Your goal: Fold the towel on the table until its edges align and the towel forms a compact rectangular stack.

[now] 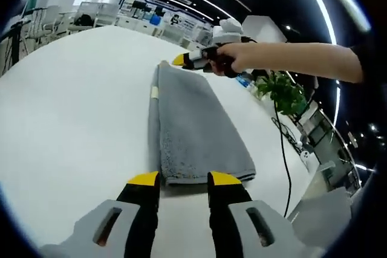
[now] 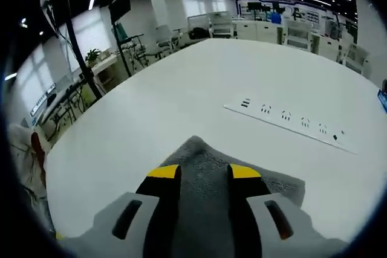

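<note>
The grey towel (image 1: 196, 131) lies on the white table (image 1: 72, 125), folded into a long narrow strip with its layers stacked and a small pale tag showing along one long edge. In the left gripper view, its near short end sits just beyond the left gripper (image 1: 183, 179), whose yellow-tipped jaws stand apart with nothing between them, hovering at the towel's edge without clearly touching it. At the far end of the strip, the right gripper (image 1: 181, 60) comes in from the right, held by a person's hand (image 1: 239, 57) on a bare forearm; its yellow tip is just over the towel's far corner, and whether its jaws hold the cloth cannot be told from here.

In the right gripper view, the right gripper (image 2: 202, 172) looks down on the towel (image 2: 208, 167), with the grey cloth running under and between its separated jaws; a firm grip cannot be made out. Further along the table (image 2: 181, 95) lies a white power strip (image 2: 290, 119), well apart from the towel. A green plant (image 1: 281, 92) and a black cable (image 1: 283, 149) sit past the table's edge.
</note>
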`<state>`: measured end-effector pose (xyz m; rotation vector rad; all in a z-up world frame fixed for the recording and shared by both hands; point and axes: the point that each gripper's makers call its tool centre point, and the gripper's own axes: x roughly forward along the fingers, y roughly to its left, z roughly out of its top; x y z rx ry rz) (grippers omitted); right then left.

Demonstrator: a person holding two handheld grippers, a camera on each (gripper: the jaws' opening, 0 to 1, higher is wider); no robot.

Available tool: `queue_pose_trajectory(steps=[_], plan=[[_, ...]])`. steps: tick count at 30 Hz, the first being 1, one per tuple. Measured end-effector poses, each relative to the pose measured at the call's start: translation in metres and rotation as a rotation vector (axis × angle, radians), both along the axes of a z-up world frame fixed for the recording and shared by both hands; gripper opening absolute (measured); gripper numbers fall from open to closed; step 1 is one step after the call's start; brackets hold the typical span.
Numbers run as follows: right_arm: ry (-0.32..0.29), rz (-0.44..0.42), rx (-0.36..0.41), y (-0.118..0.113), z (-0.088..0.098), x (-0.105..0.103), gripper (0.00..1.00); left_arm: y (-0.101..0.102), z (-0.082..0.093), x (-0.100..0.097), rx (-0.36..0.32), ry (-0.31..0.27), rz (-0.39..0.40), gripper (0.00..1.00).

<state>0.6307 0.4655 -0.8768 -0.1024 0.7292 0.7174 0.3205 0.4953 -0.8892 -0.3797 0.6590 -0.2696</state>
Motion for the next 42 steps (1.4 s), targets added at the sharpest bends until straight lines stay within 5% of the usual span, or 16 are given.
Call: queue_pose_trajectory(steps=[10,22,42], plan=[[0.008,-0.092,-0.019,-0.061,-0.002,-0.024,0.33,0.019,0.007,0.005,0.048,-0.005,0.028,0.37],[0.039,-0.115,-0.049,-0.104,-0.018,-0.070,0.33,0.025,0.004,0.033,0.094,-0.008,-0.108,0.38],[0.080,-0.106,-0.013,-0.119,-0.023,-0.127,0.28,0.026,-0.003,0.134,0.231,-0.035,-0.285,0.34]])
